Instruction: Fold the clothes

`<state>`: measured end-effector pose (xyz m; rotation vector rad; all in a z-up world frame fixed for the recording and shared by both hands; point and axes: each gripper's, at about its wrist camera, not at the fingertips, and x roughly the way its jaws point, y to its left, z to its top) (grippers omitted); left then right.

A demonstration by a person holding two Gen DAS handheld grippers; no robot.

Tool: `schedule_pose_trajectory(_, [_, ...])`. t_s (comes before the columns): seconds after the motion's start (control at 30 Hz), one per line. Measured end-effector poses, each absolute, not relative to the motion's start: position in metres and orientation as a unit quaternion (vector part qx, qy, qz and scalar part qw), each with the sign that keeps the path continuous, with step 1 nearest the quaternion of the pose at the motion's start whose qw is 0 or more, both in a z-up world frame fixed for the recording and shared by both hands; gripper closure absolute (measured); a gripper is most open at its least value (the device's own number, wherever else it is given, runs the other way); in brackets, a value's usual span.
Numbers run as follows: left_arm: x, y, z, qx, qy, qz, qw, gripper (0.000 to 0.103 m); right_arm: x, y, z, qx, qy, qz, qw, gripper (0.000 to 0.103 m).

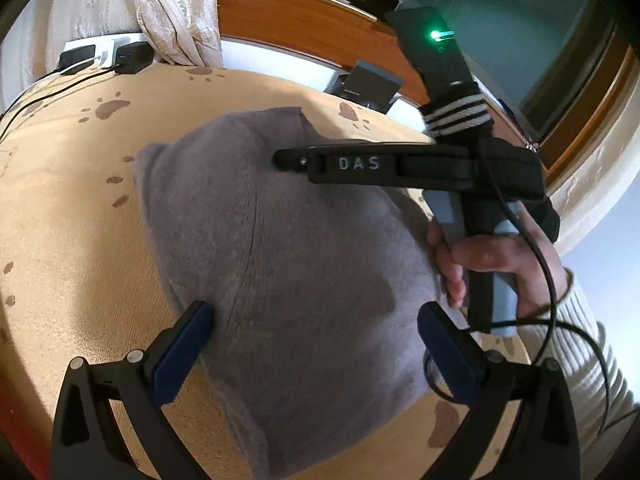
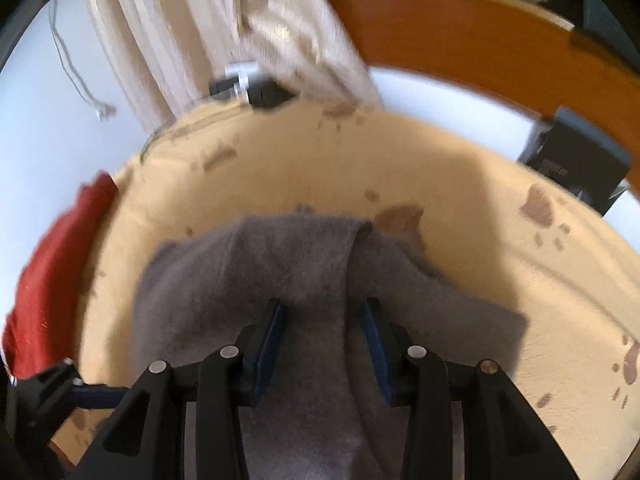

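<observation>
A grey fuzzy garment (image 1: 288,280) lies folded on a tan paw-print cover (image 1: 80,208). My left gripper (image 1: 316,332) is open, its blue pads wide apart just above the garment's near part. The right gripper (image 1: 280,159) shows in the left wrist view, held by a hand (image 1: 496,264), its tip over the garment's far part. In the right wrist view the right gripper (image 2: 322,320) is partly open with a fold of the grey garment (image 2: 248,264) between its pads (image 2: 276,332); whether they press it I cannot tell. That view is blurred.
A cream curtain (image 1: 176,12) hangs at the back. Black chargers with cables (image 1: 128,58) sit at the far left edge. A wooden frame (image 1: 304,28) and a dark box (image 1: 368,88) lie behind the cover. A red cloth (image 2: 52,280) lies at the left.
</observation>
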<state>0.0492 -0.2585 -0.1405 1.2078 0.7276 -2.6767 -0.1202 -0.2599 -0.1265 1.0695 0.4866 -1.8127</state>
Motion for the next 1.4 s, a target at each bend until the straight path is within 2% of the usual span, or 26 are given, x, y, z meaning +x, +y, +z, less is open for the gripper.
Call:
schedule_pose_trajectory(0.3, [0.048,-0.254,-0.142,0.399,0.225,-0.887,0.061,0.001,-0.119,-0.267,-0.094,0.402,0.195,-0.764,0.465,0.06])
schedule_pose_trajectory(0.5, [0.05,-0.258,-0.143,0.395,0.233,-0.887,0.05,0.001,-0.129,-0.304,-0.115,0.439,0.221,-0.738,0.463,0.06])
schedule_pose_trajectory(0.67, [0.05,-0.262,-0.142,0.392,0.248,-0.885,0.045,0.0,-0.122,-0.304,-0.123,0.417,0.234,-0.75,0.458,0.058])
schedule_pose_trajectory(0.77, [0.052,-0.269,-0.142,0.387,0.271,-0.88,0.039,0.0,-0.122,-0.302,-0.123,0.413,0.226,-0.753,0.46,0.056])
schedule_pose_trajectory(0.93, [0.066,-0.3,-0.145,0.369,0.345,-0.861,0.052,0.0,-0.112,-0.27,-0.098,0.38,0.177,-0.779,0.467,0.045])
schedule_pose_trajectory(1.17, [0.095,-0.359,-0.159,0.318,0.471,-0.819,0.085,0.0,-0.08,-0.176,-0.071,0.343,0.089,-0.806,0.474,0.044])
schedule_pose_trajectory(1.27, [0.096,-0.366,-0.164,0.313,0.491,-0.81,0.073,0.0,-0.059,-0.148,-0.076,0.341,0.071,-0.805,0.479,0.044])
schedule_pose_trajectory(1.4, [0.096,-0.36,-0.161,0.318,0.481,-0.814,0.07,0.0,-0.018,-0.133,-0.075,0.31,0.091,-0.808,0.492,0.044])
